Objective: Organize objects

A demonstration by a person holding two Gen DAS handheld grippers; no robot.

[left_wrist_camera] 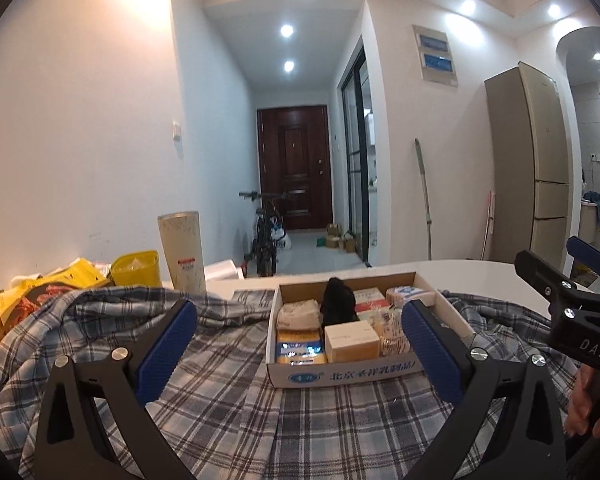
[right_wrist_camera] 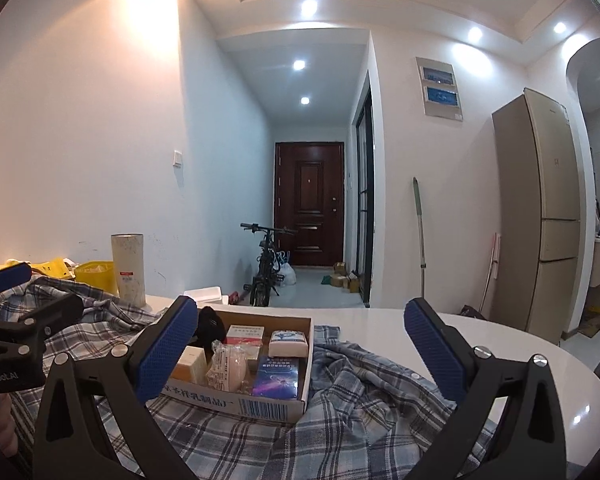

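Cardboard box [left_wrist_camera: 352, 372] sits on plaid shirt [left_wrist_camera: 228, 400] spread over white bench [right_wrist_camera: 480, 332], centre-frame. Packed w/ small items: black object [left_wrist_camera: 338, 300] upright at back, beige carton [left_wrist_camera: 352, 340] at front, yellow/blue pack [left_wrist_camera: 300, 350] beside it, purple pack [right_wrist_camera: 276, 374] at right-front corner. Left tongs [left_wrist_camera: 300, 344] wide apart, empty, hovering near box front. Right tongs [right_wrist_camera: 300, 352] also wide apart, empty, near box's right side. Yellow bags [left_wrist_camera: 60, 280] + tall cream tumbler [left_wrist_camera: 184, 252] at bench's left edge.
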